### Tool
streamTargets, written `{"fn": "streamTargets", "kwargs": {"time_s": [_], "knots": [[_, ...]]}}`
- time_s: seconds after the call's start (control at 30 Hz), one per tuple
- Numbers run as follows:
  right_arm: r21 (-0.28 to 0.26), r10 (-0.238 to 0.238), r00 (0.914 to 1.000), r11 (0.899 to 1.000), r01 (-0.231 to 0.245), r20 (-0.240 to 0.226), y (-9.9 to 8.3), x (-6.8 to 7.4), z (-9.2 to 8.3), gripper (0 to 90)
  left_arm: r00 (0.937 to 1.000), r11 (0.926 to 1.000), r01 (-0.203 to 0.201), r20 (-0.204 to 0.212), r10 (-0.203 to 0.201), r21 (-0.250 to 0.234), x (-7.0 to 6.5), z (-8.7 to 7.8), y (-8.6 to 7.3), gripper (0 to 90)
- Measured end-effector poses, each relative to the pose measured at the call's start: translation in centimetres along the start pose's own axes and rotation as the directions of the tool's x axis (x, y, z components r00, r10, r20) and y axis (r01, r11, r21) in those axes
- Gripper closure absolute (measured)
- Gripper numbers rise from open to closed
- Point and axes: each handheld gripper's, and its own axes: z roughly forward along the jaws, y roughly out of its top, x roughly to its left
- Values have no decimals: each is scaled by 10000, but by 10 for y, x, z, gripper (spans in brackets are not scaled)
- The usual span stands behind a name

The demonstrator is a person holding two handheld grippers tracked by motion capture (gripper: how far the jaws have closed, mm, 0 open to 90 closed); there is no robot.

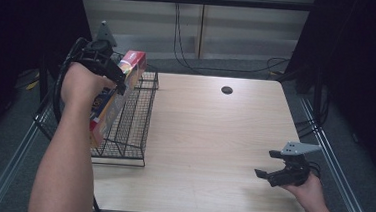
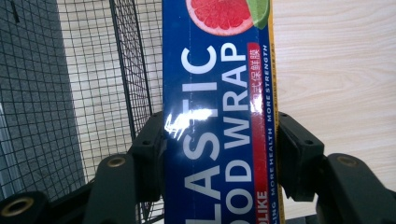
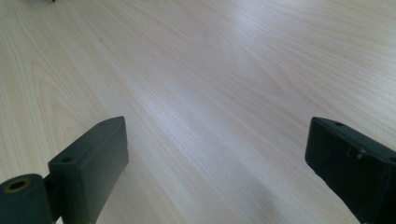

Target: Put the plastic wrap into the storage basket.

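High view: left gripper (image 1: 112, 75) at ten o'clock, clamped on a plastic wrap box (image 1: 122, 86) held tilted over the wire basket (image 1: 133, 132). Left gripper view: long blue box (image 2: 217, 116), white lettering, red stripe, a cut grapefruit and lime printed at twelve o'clock (glossy, with a glare spot), squeezed between both pads. Right gripper (image 1: 273, 164) at four o'clock, jaws wide apart, nothing between, low over the pale wood table (image 1: 209, 137). Round dark hole (image 1: 226, 90) near one o'clock; cables along the far wall, dark curtains either side.
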Motion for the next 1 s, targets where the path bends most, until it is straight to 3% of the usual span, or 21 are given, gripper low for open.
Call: {"fn": "streamTargets", "kwargs": {"time_s": [0.57,1.0], "knots": [[-23,7,10000,10000,-7,26,0,0,-1,62,9995,9997,247,-178,-246,30,16,-7,-6,445],[46,2,10000,10000,-2,13,0,1,0,63,9963,9969,781,-367,-783,-78,35,-14,-12,446]]}}
